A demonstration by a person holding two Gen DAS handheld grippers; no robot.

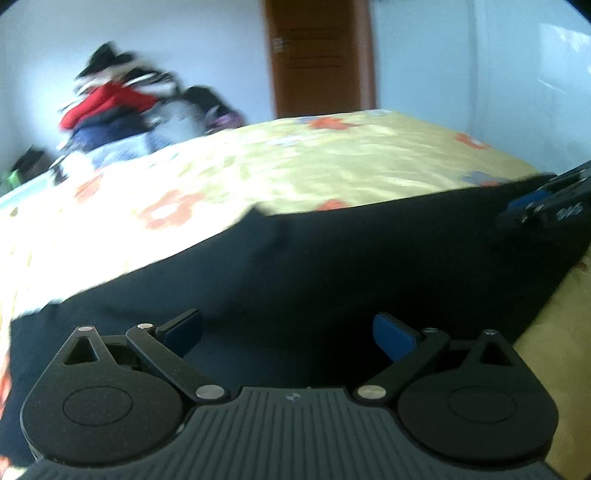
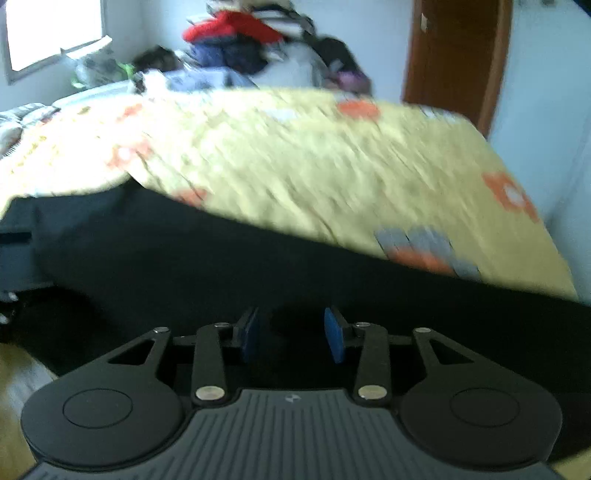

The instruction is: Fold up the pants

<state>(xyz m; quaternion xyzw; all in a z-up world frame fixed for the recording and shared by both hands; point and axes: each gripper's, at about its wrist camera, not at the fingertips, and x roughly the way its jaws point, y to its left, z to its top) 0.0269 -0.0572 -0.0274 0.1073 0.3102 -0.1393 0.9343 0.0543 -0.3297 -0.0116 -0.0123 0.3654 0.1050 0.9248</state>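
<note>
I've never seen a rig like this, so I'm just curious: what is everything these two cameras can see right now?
pants: one, black, spread flat across the bed's near edge
bedspread: one, yellow with orange flowers, covering the bed
clothes pile: one, red, navy, white and grey, beyond the bed's far side
door: one, brown wood, far wall
window: one, bright, upper left in the right view
left gripper: black, blue pads, jaws wide, empty
right gripper: black, blue pads, jaws apart, empty
</note>
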